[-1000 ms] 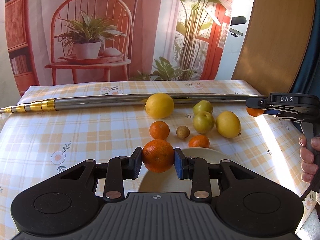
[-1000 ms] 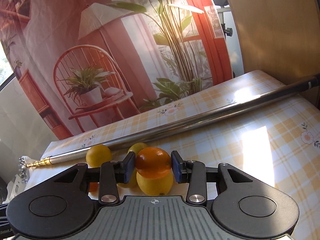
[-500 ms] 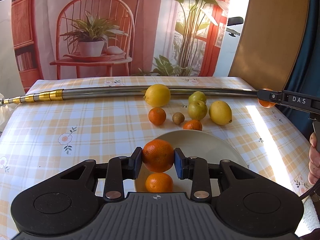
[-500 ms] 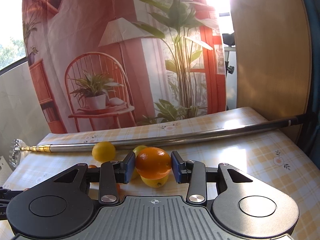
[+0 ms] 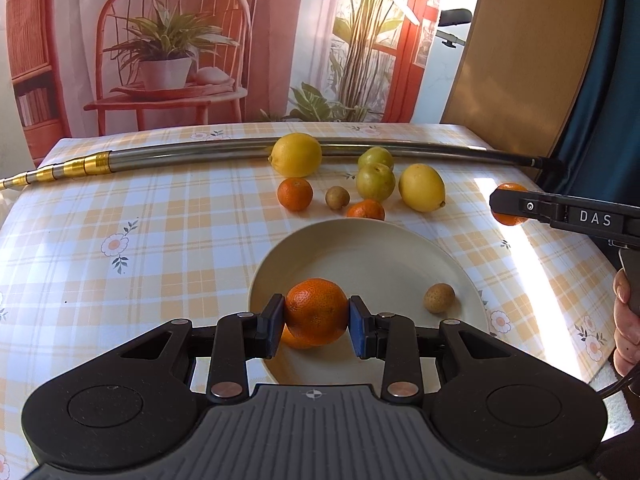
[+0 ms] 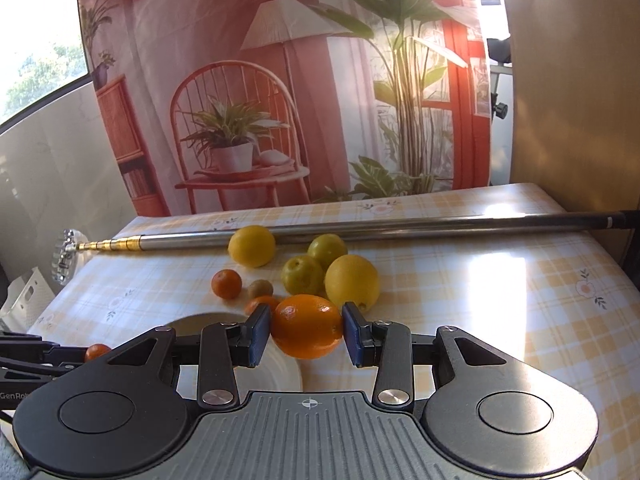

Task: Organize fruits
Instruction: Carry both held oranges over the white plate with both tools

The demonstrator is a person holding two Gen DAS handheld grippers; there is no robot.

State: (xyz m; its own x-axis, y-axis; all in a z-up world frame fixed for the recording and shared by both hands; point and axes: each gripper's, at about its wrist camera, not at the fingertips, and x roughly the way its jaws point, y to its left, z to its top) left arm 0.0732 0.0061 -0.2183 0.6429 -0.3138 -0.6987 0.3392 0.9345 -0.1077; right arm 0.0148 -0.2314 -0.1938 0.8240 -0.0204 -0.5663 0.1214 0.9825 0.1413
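Note:
My left gripper (image 5: 317, 320) is shut on an orange (image 5: 316, 308) above the near-left part of a cream plate (image 5: 360, 248). A second orange (image 5: 290, 342) peeks out beneath it on the plate, and a small brown fruit (image 5: 439, 298) lies at the plate's right. My right gripper (image 6: 307, 334) is shut on another orange (image 6: 307, 330), just right of the plate (image 6: 188, 322). Beyond the plate lie two lemons (image 5: 296, 155) (image 5: 422, 187), two green fruits (image 5: 375, 181), two mandarins (image 5: 295, 194) and a brown fruit (image 5: 337, 197).
A telescopic metal pole (image 5: 200, 154) spans the back of the checked tablecloth (image 5: 140, 220). A printed backdrop of a chair and plants stands behind. A hand (image 5: 626, 320) holds the right gripper's handle at the table's right edge.
The left gripper drew back with its orange, so the whole plate now shows. The right gripper came down and left toward the plate, still gripping its orange.

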